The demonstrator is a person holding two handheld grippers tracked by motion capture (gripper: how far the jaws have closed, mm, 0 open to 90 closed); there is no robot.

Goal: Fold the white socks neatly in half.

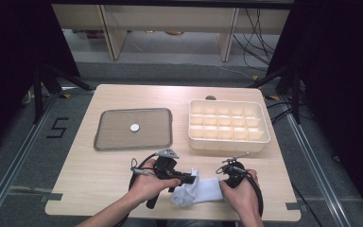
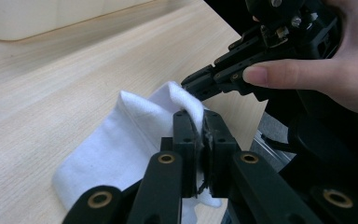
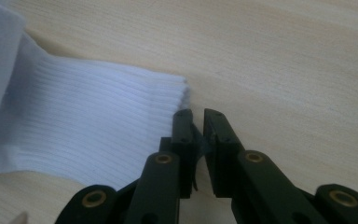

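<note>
At the frame's bottom centre, the left tongs (image 2: 199, 122) clench a fold of the sock (image 1: 196, 190). The right tongs (image 3: 197, 116) sit clenched empty beside its cuff; folding is likely just begun.

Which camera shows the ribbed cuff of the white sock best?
The right gripper view: the ribbed cuff lies close, every rib clear. The high view shows the whole sock small; the left gripper view shows its smooth folded end.

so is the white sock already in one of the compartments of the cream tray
No, the white sock lies on the table, near the person, in front of the cream tray.
</note>
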